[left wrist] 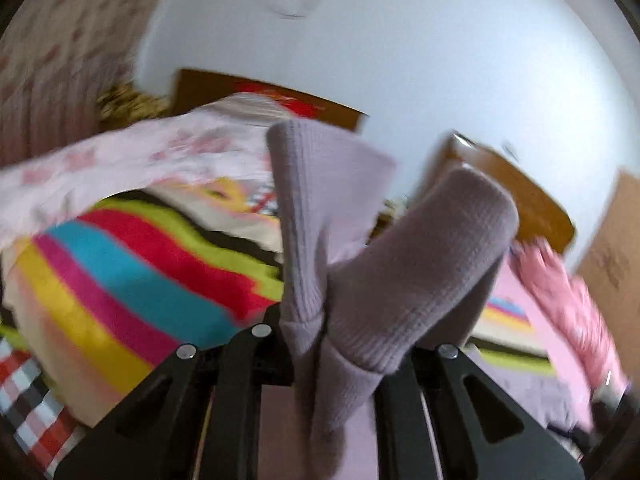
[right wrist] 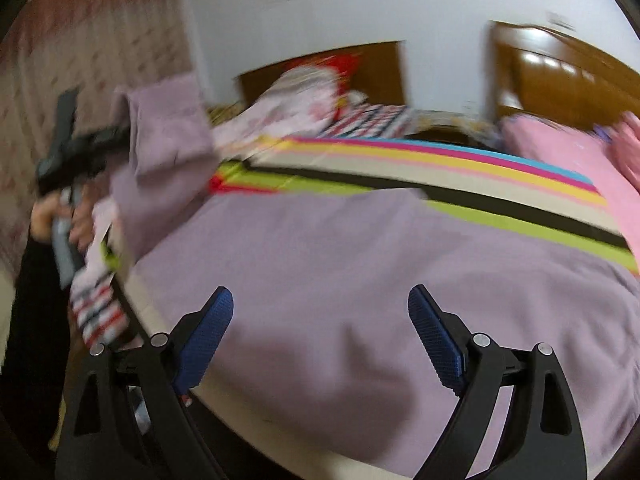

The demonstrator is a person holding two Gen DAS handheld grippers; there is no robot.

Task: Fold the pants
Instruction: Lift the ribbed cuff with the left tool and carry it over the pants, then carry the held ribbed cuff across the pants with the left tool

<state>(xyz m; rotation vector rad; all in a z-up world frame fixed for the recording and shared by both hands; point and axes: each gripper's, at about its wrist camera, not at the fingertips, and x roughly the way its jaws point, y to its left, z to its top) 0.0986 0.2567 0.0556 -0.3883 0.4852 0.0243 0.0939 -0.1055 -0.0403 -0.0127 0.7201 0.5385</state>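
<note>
Landmark: the striped bedspread (right wrist: 460, 176).

Right gripper (right wrist: 320, 332): jaws spread wide, blue pads (right wrist: 208, 332) clear of any object. It hangs just above the lilac pants (right wrist: 340, 280), which lie flat on the bedspread's near part. Nothing is between the jaws except the cloth below them.

Left gripper (left wrist: 316, 344): jaws nearly closed, clamped on a ribbed cuff of the pants (left wrist: 400, 280). The lifted cloth stands up in front of this camera and blocks the middle of its view. In the right wrist view the left gripper (right wrist: 120, 136) appears at the bedspread's left edge, raised, with a hand (right wrist: 60, 220) on its handle and pants cloth hanging from it.

Left of the bedspread: a checked cloth (left wrist: 28, 412).
Right of it: a pink quilt (right wrist: 560, 160).
Beyond it: a pale pink printed fabric (left wrist: 120, 160), then a brown wooden headboard (right wrist: 360, 68) against a white wall (left wrist: 440, 40). A wooden door (right wrist: 568, 72) stands to the far right.

No containers are visible.
</note>
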